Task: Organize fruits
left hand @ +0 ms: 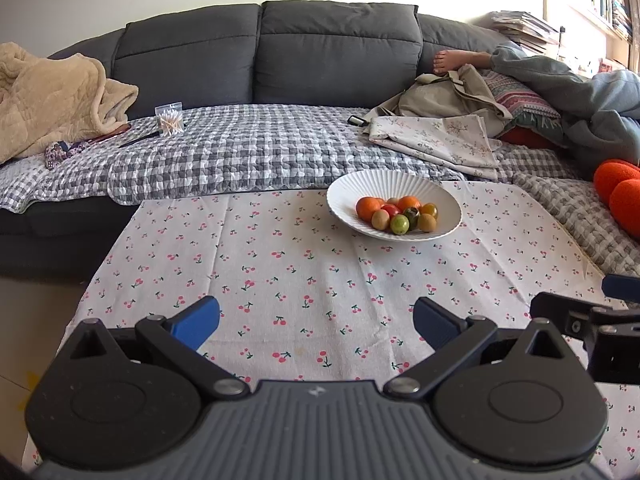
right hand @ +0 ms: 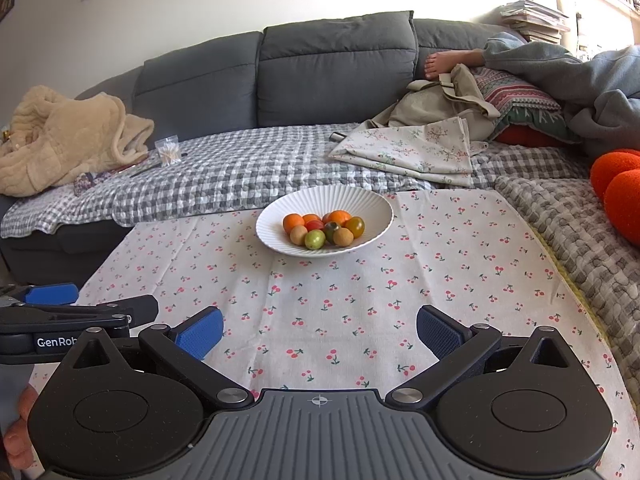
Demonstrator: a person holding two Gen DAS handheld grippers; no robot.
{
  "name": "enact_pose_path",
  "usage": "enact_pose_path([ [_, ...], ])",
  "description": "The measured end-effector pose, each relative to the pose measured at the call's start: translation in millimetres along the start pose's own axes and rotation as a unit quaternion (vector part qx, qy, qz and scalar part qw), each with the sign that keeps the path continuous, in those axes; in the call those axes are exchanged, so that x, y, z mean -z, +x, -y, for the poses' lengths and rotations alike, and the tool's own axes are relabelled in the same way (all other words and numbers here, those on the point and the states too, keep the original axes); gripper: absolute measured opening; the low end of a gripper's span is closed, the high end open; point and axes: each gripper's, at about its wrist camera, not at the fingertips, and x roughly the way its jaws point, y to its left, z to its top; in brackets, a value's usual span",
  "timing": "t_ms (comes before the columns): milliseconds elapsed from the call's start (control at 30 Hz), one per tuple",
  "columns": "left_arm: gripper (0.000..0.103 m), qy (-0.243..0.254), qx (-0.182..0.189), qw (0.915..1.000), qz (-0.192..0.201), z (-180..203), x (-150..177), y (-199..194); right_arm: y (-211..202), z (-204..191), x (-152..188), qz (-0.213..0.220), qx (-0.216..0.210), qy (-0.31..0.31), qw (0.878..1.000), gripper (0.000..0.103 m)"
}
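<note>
A white ribbed bowl (left hand: 352, 188) stands at the far side of a table under a cherry-print cloth (left hand: 280, 272); it also shows in the right wrist view (right hand: 280, 216). It holds several small fruits: oranges (left hand: 368, 207), a red tomato (left hand: 391, 210), a green fruit (left hand: 399, 224), tan round fruits (left hand: 381, 220) and a dark one (left hand: 411, 213). My left gripper (left hand: 316, 322) is open and empty over the near cloth. My right gripper (right hand: 320, 330) is open and empty, beside it to the right; its fingers (left hand: 560, 312) show in the left wrist view.
A grey sofa (left hand: 320, 48) with a checked cover lies behind the table. On it are a beige blanket (left hand: 52, 96), a box of cotton swabs (left hand: 170, 119), a folded floral cloth (left hand: 436, 140), a bag, a person's foot (left hand: 448, 60) and orange cushions (left hand: 620, 196).
</note>
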Motion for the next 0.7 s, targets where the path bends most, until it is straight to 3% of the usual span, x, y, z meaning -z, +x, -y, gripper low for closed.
enact_pose_path([
  [700, 0.102, 0.003, 0.005, 1.0000, -0.004, 2.5, 0.6, 0.7, 1.2, -2.8, 2.1, -0.003, -0.001, -0.002, 1.000, 0.103],
])
